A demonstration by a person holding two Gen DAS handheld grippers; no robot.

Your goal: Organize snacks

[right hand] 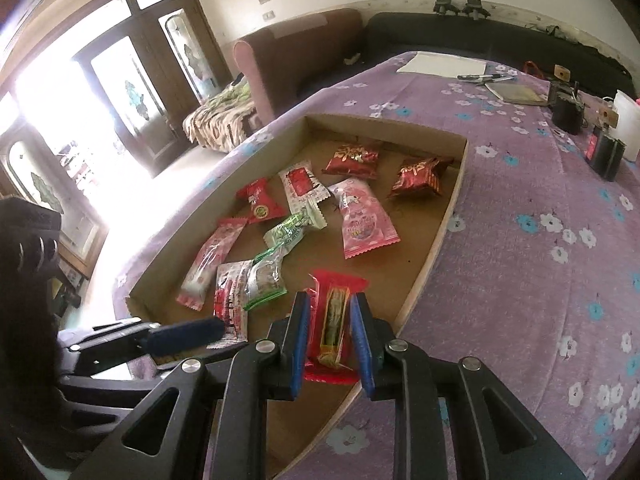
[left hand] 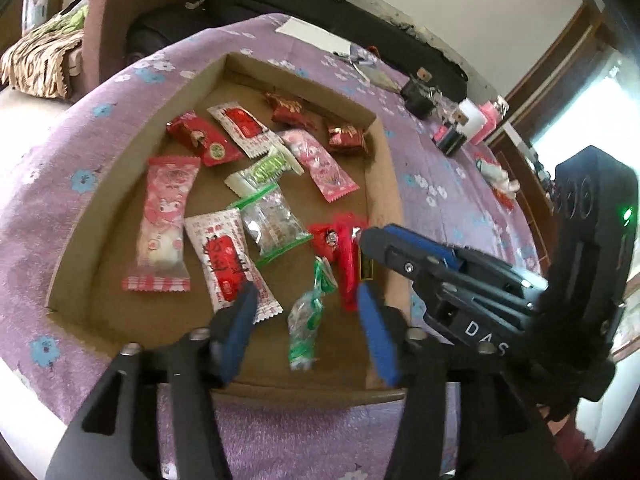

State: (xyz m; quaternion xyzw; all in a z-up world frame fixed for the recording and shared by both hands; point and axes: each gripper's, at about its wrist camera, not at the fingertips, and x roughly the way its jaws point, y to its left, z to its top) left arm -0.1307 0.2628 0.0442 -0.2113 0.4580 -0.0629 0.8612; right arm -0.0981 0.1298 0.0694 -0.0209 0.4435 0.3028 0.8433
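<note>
Underneath everything lies a purple cloth with white and blue flowers (right hand: pixel 520 240), spread over the table. On it sits a shallow cardboard tray (right hand: pixel 444 216) that carries the snacks: red, pink, white and green packets scattered over its brown floor. The right tongs (right hand: pixel 330 340) have their blue pads closed against a long red snack packet (right hand: pixel 334 320), which hangs over the tray's near right corner. The left tongs (left hand: pixel 308 320) stand wide apart and hold nothing, hovering over a clear green-printed wrapper (left hand: pixel 306 320) near the tray's front edge. At the table's far end are a sheet of white paper (right hand: pixel 444 65), pens and small dark boxes. Beyond the table stand a dark sofa (right hand: pixel 460 36), a pink armchair (right hand: pixel 280 56) with a patterned blanket, and bright glass-panelled wooden doors (right hand: pixel 120 80).
</note>
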